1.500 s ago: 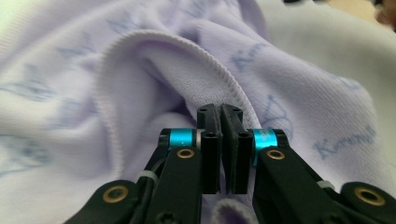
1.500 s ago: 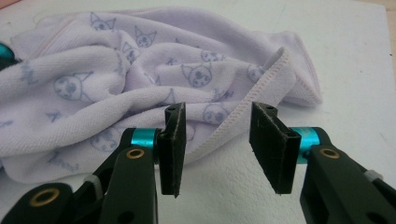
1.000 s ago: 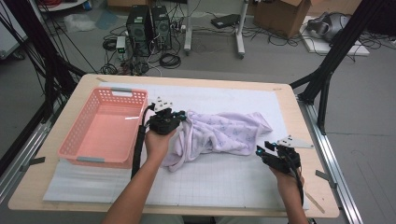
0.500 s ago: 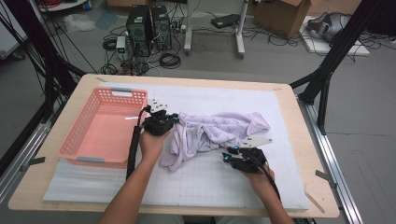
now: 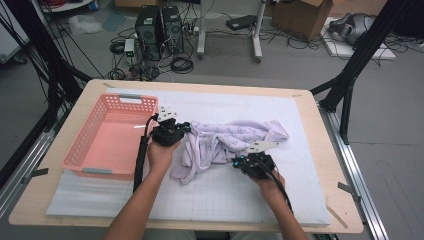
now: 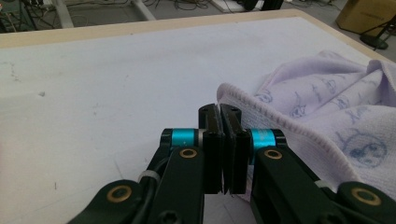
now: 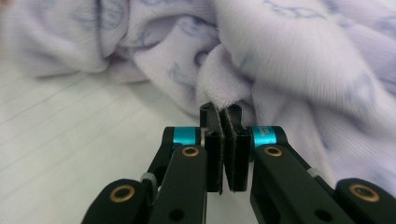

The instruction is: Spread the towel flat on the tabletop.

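Lying crumpled just right of the pink basket, the lavender towel is being pinched by both grippers: left gripper clamping its hem, right gripper nipping a fold.

A crumpled lilac towel lies between both grippers, beside a pink basket

No readable text, label, brand or number appears anywhere. The lilac towel carries only small printed blue cartoon-like figures, with no letters among them. The white mat on the tabletop bears a faint grid without numerals. Markings on the cardboard boxes at twelve o'clock are too small to tell.
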A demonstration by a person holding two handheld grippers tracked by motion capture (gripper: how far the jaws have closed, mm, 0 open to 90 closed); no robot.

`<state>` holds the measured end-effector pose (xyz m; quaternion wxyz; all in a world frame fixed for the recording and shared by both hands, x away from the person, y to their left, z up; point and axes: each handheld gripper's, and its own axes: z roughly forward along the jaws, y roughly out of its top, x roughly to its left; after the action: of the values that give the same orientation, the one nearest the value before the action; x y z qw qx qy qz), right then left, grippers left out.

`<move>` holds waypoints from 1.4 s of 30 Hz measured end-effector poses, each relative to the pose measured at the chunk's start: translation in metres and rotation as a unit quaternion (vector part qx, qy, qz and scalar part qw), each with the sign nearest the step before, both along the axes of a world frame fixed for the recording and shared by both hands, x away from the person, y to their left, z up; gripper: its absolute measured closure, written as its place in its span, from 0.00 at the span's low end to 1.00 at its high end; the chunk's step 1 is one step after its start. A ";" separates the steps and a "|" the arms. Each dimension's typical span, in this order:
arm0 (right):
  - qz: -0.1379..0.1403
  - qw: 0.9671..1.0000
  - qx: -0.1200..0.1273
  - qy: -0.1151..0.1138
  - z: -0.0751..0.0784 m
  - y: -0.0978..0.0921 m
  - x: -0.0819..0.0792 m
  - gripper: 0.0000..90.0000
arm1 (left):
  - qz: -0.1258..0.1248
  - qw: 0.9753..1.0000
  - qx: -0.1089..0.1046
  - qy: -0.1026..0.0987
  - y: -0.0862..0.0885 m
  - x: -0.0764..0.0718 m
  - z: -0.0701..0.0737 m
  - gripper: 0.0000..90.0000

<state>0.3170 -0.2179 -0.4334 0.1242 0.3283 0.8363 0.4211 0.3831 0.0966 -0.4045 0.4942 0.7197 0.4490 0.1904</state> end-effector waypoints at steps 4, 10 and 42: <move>-0.006 1.000 0.027 0.010 0.011 -0.040 -0.024 0.98 | -0.002 1.000 0.000 0.004 0.001 -0.002 -0.002 0.97; -0.051 0.997 0.059 0.010 0.020 -0.101 -0.057 0.98 | -0.007 1.000 0.006 0.011 -0.002 -0.005 -0.008 0.97; -0.240 0.968 0.043 -0.064 0.028 -0.138 -0.050 0.73 | -0.123 0.992 -0.006 -0.014 0.009 -0.065 -0.008 0.49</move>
<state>0.2670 -0.3563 -0.4058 0.2609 0.4965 0.7047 0.4345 0.3182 0.1051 -0.4126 0.5244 0.7638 0.3511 0.1356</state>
